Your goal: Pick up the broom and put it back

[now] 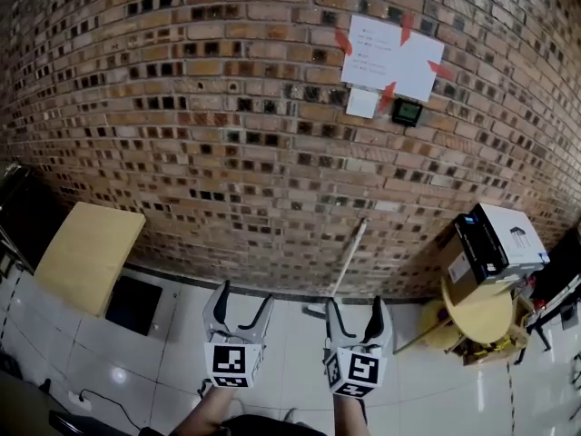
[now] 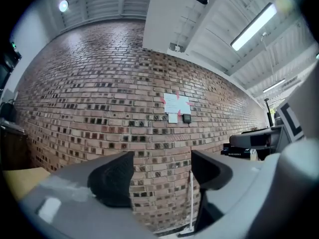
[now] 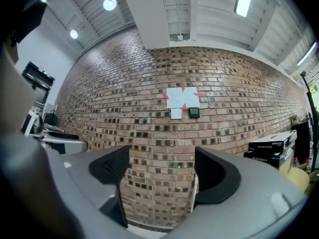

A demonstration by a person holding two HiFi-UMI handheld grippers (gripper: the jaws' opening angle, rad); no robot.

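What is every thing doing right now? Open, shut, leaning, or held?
broom: leaning against the brick wall, not held
left claw: open, empty
right claw: open, empty
paper: taped flat on the wall

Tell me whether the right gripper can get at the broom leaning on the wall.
Probably yes, once it moves closer: the right gripper is open, the broom stands just ahead, and nothing visible stands between them.

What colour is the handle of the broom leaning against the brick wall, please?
White; the broom handle shows best in the head view.
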